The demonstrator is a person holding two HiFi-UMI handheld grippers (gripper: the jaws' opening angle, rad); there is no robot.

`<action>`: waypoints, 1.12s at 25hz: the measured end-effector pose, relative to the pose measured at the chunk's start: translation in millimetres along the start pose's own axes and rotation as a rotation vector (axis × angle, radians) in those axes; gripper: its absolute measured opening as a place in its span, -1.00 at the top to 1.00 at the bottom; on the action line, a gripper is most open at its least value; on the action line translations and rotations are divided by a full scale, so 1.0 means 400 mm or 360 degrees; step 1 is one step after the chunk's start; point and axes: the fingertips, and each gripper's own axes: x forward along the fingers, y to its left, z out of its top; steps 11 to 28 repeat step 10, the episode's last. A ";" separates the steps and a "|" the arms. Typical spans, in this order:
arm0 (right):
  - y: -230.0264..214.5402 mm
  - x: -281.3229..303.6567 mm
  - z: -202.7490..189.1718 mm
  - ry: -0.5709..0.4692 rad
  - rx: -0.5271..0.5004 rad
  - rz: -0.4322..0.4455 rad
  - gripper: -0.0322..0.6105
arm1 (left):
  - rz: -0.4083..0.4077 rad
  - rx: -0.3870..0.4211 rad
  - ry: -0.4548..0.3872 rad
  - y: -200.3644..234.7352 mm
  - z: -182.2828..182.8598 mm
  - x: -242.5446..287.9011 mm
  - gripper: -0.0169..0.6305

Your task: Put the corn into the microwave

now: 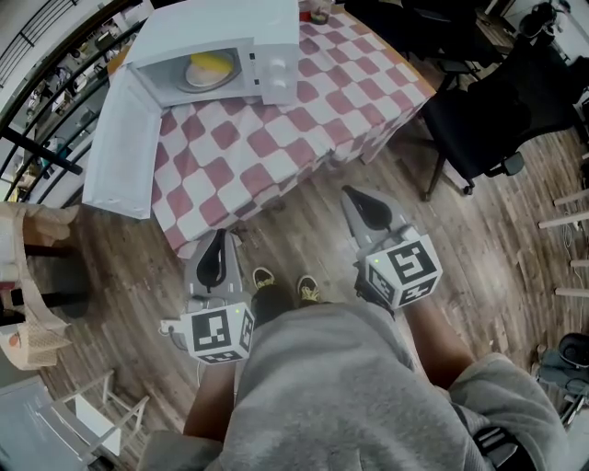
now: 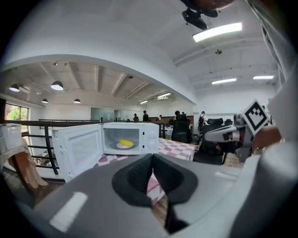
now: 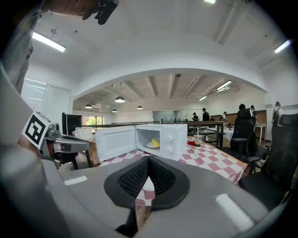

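Yellow corn cob (image 1: 210, 64) already inside the open white microwave oven (image 1: 271, 41).
Left gripper (image 1: 217, 244) and right gripper (image 1: 357, 198) hang short of the red-checked desk (image 1: 276, 138), fingers (image 2: 135, 174) closed on nothing; the cob seems to sit on a plate (image 1: 189, 81). Closing the white door (image 1: 120, 152) next, push its free edge gently.

The yellow corn cob (image 1: 210, 64) is partly hidden under the roof of the white box-shaped microwave (image 1: 230, 37). A drinking cup (image 1: 319, 9) is cut off by the top edge. Only the toes of the person's dark shoes (image 1: 263, 277) peek past the grey clothes (image 1: 331, 386). The far-off people (image 2: 145, 115) are too small to tell apart.
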 end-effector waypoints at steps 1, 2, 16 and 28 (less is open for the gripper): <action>-0.003 -0.004 -0.001 -0.0002 0.0003 0.0002 0.91 | 0.0000 0.0002 -0.0001 -0.005 0.002 0.000 0.92; -0.005 -0.007 -0.002 -0.0003 0.0004 0.0005 0.91 | 0.0002 0.0003 -0.0002 -0.009 0.003 0.000 0.92; -0.021 -0.022 0.002 -0.0020 -0.0001 0.0018 0.91 | -0.0007 0.0008 -0.0013 -0.043 0.017 0.009 0.92; -0.021 -0.022 0.002 -0.0020 -0.0001 0.0018 0.91 | -0.0007 0.0008 -0.0013 -0.043 0.017 0.009 0.92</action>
